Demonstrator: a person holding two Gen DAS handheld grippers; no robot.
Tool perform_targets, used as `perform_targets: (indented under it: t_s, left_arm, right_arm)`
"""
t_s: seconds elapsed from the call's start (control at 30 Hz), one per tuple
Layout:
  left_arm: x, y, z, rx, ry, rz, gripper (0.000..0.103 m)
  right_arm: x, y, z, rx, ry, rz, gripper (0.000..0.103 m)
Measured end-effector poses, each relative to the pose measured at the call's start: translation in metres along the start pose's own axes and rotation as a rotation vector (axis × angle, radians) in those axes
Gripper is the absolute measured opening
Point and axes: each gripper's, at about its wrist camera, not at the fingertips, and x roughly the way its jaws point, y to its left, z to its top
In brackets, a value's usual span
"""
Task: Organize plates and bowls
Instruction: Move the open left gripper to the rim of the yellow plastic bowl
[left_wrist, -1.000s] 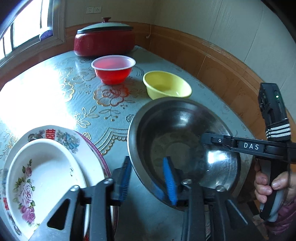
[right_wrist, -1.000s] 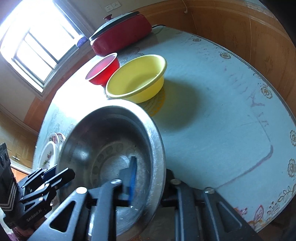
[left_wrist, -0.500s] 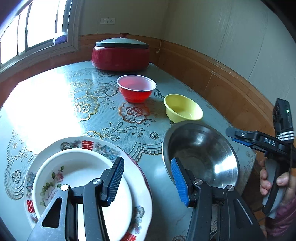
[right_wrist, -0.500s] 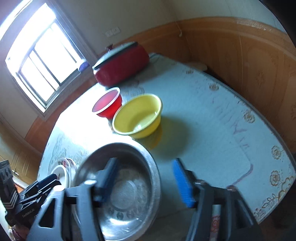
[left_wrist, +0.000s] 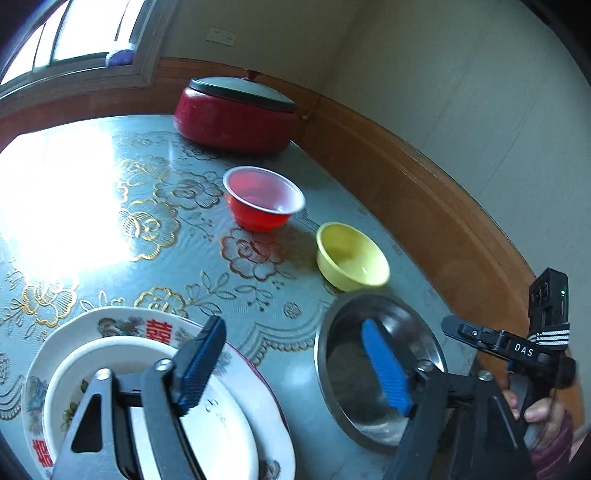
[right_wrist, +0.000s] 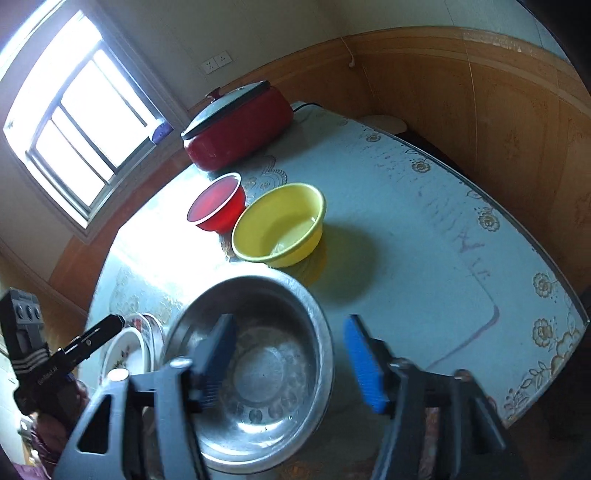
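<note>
Two pairs of tongs hang over a round desk (right_wrist: 424, 229) covered in a pale floral cloth, and neither grips anything. Largest of the dishes is a steel bowl (right_wrist: 258, 369), standing at the near edge of the desk directly below the right tongs (right_wrist: 291, 362). Those jaws are closing, with one blue pad over the bowl's hollow and the other outside its right rim, clear of the metal, so the rim lies between them without being pinched. To the bowl's left sits a patterned plate (left_wrist: 122, 325) with a white floral plate (left_wrist: 92, 354) nested on it; the left tongs (left_wrist: 295, 365) hover with one pad above this stack and the other above the steel bowl, jaws opening wide and empty. Farther back, just beyond the steel bowl, is a yellow bowl (right_wrist: 280, 225), and beside that a smaller red bowl (right_wrist: 218, 203); a red lidded pot (right_wrist: 236, 125) stands at the far edge under the window. My reading is that the bowls are meant to nest. The yellow bowl lies straight ahead of the right tongs and is round, so no side favours a grip. The right hand is the nearer one to it, while the left is better placed for the plates.
</note>
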Motion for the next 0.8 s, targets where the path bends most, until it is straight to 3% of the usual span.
perform_targets:
  t_s: [0.07, 0.13, 0.37, 0.57, 0.8]
  left_arm:
    - [0.002, 0.0, 0.004, -0.018, -0.02, 0.034, 0.083]
    - [0.006, 0.001, 0.009, -0.066, -0.022, 0.031, 0.084]
    - [0.027, -0.005, 0.021, -0.184, 0.023, 0.001, 0.084]
    - [0.049, -0.012, 0.031, -0.261, 0.085, -0.042, 0.084]
    - [0.073, -0.026, 0.048, -0.255, 0.119, -0.044, 0.086]
  right_arm:
    - [0.003, -0.008, 0.012, 0.001, 0.021, 0.032, 0.032]
    - [0.004, -0.015, 0.023, 0.003, 0.045, 0.075, 0.03]
    - [0.024, -0.036, 0.052, 0.025, 0.132, 0.256, 0.03]
    - [0.038, -0.05, 0.076, 0.055, 0.139, 0.325, 0.032]
    - [0.066, -0.056, 0.092, 0.118, 0.182, 0.416, 0.032]
